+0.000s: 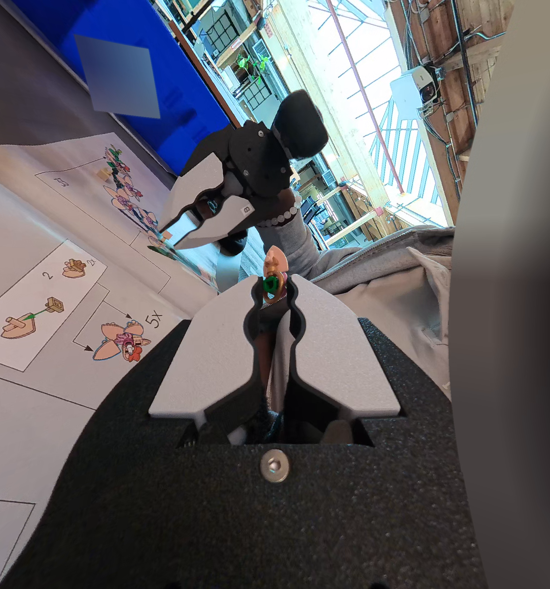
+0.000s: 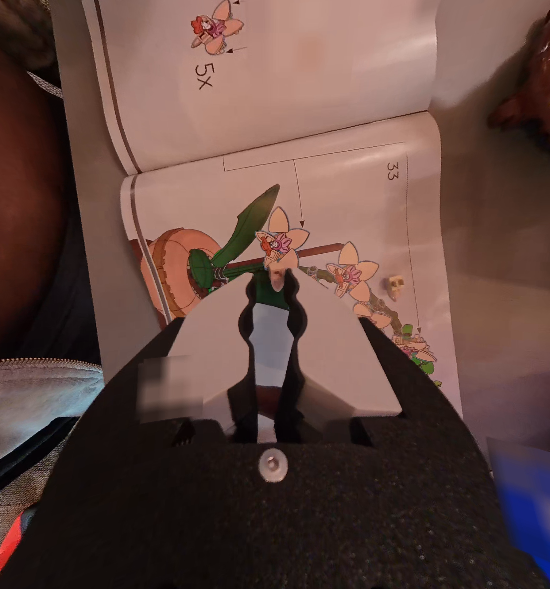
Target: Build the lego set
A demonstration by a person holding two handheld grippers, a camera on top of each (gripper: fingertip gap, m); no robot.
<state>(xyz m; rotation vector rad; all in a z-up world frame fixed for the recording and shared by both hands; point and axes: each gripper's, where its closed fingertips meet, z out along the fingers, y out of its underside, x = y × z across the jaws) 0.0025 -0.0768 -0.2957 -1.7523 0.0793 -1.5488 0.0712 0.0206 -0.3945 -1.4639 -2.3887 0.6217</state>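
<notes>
My left gripper (image 1: 273, 282) is shut on a small flower sub-assembly (image 1: 275, 258) with a peach petal, a gold ring, a green piece and a pink piece, and holds it in the air. My right gripper (image 2: 271, 276) is shut on a small pale petal piece (image 2: 277, 281) just above the open instruction booklet (image 2: 331, 111). In the left wrist view the right gripper (image 1: 169, 238) points down at the booklet (image 1: 28, 229), up and left of my left fingertips. A small loose tan piece (image 2: 395, 284) lies on the booklet page and also shows in the left wrist view (image 1: 104, 173).
A blue bin (image 1: 187, 105) stands beyond the booklet, and its corner shows in the right wrist view (image 2: 538, 494). A glossy brown object (image 2: 538, 79) sits past the booklet's far edge. A person's grey sleeve and jacket (image 1: 379, 302) lie close to my left gripper. Some 15 centimetres of space lies between my two pairs of fingers.
</notes>
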